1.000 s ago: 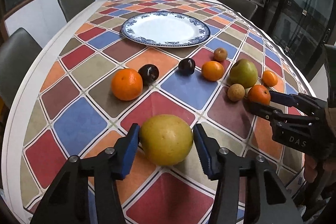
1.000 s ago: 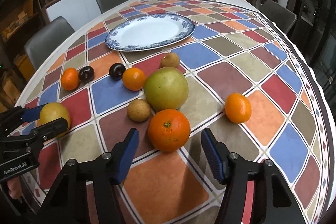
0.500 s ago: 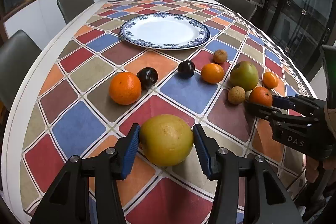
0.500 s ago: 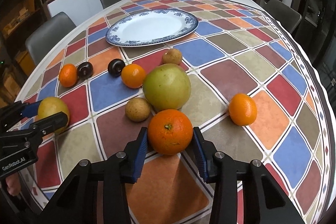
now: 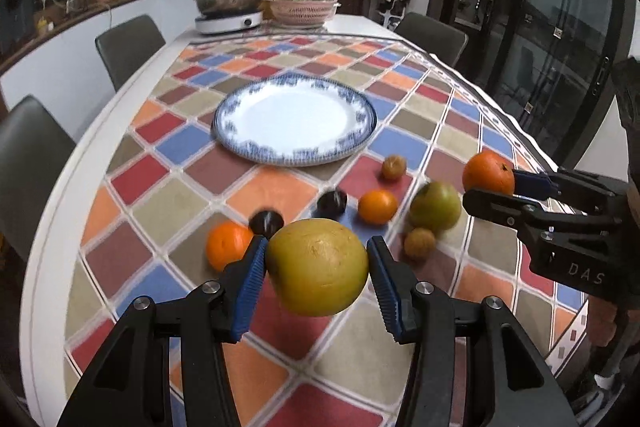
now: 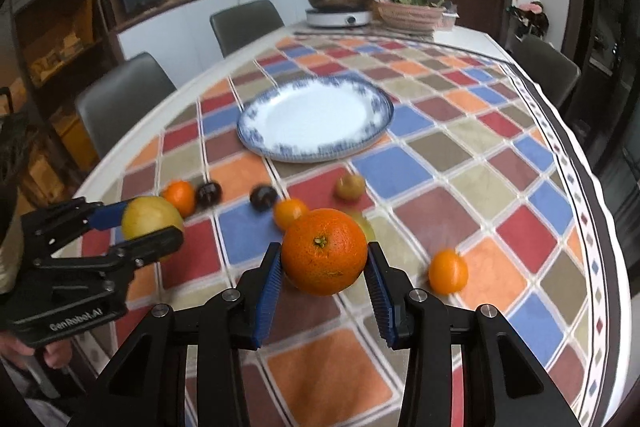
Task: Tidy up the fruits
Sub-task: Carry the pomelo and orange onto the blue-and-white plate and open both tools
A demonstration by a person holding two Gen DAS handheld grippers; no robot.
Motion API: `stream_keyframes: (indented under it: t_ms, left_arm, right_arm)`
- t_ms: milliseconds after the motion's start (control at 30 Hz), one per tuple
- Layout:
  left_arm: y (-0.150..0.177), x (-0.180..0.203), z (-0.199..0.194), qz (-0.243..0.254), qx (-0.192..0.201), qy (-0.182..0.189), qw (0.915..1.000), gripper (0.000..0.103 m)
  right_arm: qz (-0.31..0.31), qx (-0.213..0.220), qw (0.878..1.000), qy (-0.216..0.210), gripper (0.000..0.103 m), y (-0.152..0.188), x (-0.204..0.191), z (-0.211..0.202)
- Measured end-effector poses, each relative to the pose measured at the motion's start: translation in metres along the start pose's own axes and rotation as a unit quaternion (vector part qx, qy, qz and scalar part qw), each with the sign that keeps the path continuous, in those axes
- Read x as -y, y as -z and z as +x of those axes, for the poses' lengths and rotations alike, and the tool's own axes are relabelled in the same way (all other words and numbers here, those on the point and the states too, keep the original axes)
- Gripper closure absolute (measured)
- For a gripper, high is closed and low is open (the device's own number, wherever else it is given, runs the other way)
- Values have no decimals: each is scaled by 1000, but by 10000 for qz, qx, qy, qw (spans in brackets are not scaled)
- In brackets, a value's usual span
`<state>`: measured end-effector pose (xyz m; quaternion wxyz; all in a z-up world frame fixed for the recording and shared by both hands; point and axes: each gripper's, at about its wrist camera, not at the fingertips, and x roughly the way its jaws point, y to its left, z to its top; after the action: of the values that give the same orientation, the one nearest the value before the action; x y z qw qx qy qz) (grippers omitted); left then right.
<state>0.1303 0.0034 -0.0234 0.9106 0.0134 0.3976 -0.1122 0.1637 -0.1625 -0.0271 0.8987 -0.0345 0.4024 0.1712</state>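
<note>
My left gripper is shut on a large yellow pomelo and holds it above the table. My right gripper is shut on a big orange, also lifted; it shows in the left wrist view. A white plate with a blue rim stands empty beyond the fruit. On the cloth lie an orange, two dark plums, a small orange, a green pomelo and two brownish fruits.
Another small orange lies to the right near the table edge. A cooker with a pot and a basket stand at the far end. Chairs surround the table.
Both grippers have closed on their fruits and lifted them off the table. The views have tilted up and moved back from the cloth.
</note>
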Motion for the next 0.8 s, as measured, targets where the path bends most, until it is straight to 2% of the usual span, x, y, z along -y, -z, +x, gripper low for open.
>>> stream_keyframes:
  t_ms: [367, 800]
  left_arm:
    - [-67, -16, 11, 365, 306, -5, 9989, 53]
    - [-130, -50, 82, 356, 63, 196, 9992, 53]
  right_arm:
    - [-262, 214, 9994, -45, 61, -61, 4, 18]
    - [-526, 103, 9985, -132, 61, -133, 13, 79]
